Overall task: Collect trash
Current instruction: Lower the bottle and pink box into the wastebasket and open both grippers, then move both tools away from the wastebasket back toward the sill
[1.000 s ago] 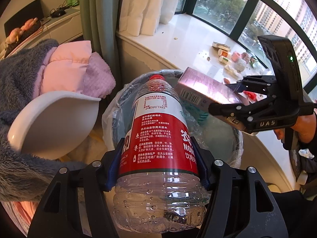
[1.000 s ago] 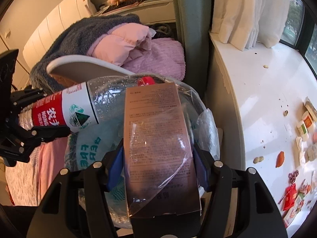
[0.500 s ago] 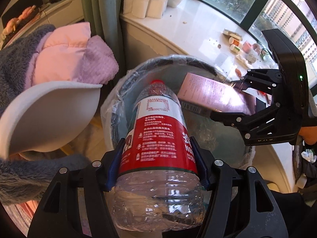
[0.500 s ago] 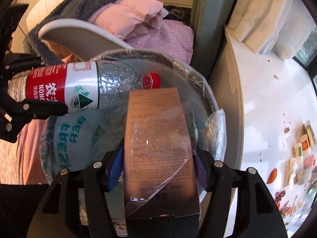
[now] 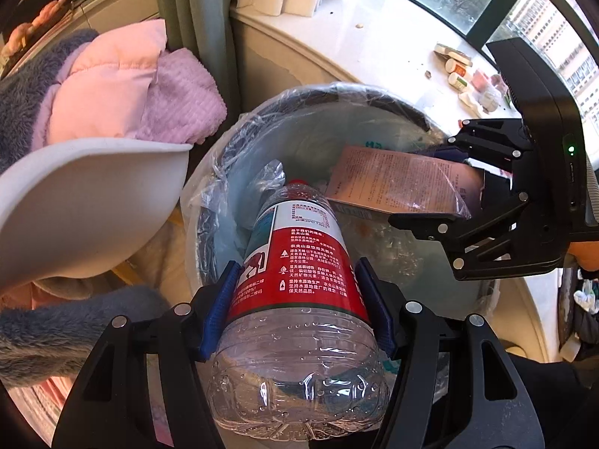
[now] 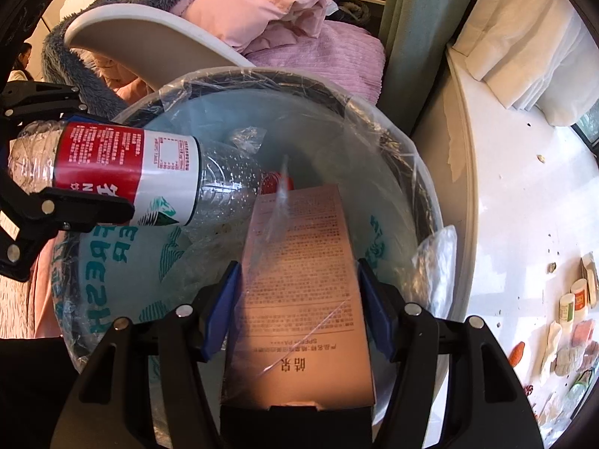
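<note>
My left gripper (image 5: pixel 297 280) is shut on an empty clear plastic bottle (image 5: pixel 299 280) with a red label, its red cap pointing down into the lined trash bin (image 5: pixel 262 127). My right gripper (image 6: pixel 297 284) is shut on a pink cardboard box (image 6: pixel 299 299) with torn clear wrap, held over the same bin (image 6: pixel 374 119). Each gripper shows in the other view: the right gripper (image 5: pixel 483 191) with the box (image 5: pixel 393 179) at the bin's right rim, the left gripper (image 6: pixel 75 187) with the bottle (image 6: pixel 123 179) at its left rim.
A white chair (image 5: pixel 86 202) piled with pink and purple clothes (image 5: pixel 123 86) stands left of the bin. A white window sill (image 5: pixel 374 37) behind it holds small bottles and wrappers (image 5: pixel 468 82). A grey-green curtain (image 5: pixel 194 18) hangs between them.
Both grippers have tilted downward and moved lower over the bin, so the bottle's cap and the box's front end now reach inside its rim.
</note>
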A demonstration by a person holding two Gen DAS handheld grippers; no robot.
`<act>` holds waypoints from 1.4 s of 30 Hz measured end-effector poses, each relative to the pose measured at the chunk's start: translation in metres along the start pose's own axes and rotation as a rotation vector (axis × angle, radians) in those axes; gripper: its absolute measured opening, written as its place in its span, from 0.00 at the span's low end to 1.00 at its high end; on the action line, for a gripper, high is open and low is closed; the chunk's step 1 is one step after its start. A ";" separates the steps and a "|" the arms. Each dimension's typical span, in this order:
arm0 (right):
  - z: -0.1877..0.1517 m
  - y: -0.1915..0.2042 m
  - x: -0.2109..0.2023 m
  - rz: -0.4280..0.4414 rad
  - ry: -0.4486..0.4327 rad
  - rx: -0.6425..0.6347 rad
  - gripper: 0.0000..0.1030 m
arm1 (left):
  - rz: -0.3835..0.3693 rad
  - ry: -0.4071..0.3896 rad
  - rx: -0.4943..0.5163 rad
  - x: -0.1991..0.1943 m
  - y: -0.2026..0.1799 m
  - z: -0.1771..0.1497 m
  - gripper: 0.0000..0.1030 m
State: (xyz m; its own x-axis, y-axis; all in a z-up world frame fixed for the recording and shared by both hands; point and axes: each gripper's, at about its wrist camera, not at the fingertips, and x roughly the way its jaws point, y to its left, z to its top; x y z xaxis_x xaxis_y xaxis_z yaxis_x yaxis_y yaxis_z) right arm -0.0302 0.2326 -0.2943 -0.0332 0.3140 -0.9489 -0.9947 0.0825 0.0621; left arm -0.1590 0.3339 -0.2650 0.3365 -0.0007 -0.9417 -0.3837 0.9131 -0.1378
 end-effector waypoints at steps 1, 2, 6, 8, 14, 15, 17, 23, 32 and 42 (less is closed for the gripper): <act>0.001 0.000 0.001 -0.003 0.000 -0.009 0.57 | 0.001 0.004 -0.003 0.002 0.000 0.000 0.59; 0.002 0.002 0.002 -0.007 -0.001 -0.020 0.57 | 0.002 0.005 -0.006 0.003 0.000 -0.001 0.59; 0.003 0.004 0.004 0.004 0.003 -0.049 0.57 | -0.006 0.002 -0.010 0.005 0.000 0.002 0.58; 0.005 0.005 0.006 0.001 0.006 -0.063 0.57 | -0.005 -0.004 -0.006 0.004 -0.002 0.003 0.58; 0.002 0.008 -0.001 -0.021 -0.005 -0.084 0.61 | -0.004 -0.049 -0.010 -0.006 -0.005 0.008 0.63; 0.003 0.009 -0.002 -0.029 -0.014 -0.085 0.74 | 0.000 -0.053 -0.010 -0.007 -0.005 0.008 0.67; 0.000 0.009 -0.011 -0.031 -0.041 -0.084 0.79 | 0.010 -0.063 -0.009 -0.009 -0.006 0.008 0.71; -0.008 0.004 -0.032 -0.054 -0.085 -0.045 0.85 | 0.014 -0.072 0.000 -0.011 -0.008 0.011 0.90; -0.031 -0.014 -0.056 -0.103 -0.121 0.071 0.92 | 0.023 -0.119 0.065 -0.018 -0.030 0.016 0.94; -0.069 -0.039 -0.084 -0.169 -0.153 0.201 0.92 | -0.004 -0.142 0.185 -0.022 -0.074 0.037 0.94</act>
State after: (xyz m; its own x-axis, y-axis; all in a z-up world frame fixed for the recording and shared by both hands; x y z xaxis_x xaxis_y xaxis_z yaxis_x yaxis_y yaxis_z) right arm 0.0050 0.1377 -0.2381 0.1613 0.4179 -0.8941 -0.9451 0.3261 -0.0181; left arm -0.1062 0.2811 -0.2229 0.4607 0.0408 -0.8866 -0.2221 0.9725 -0.0707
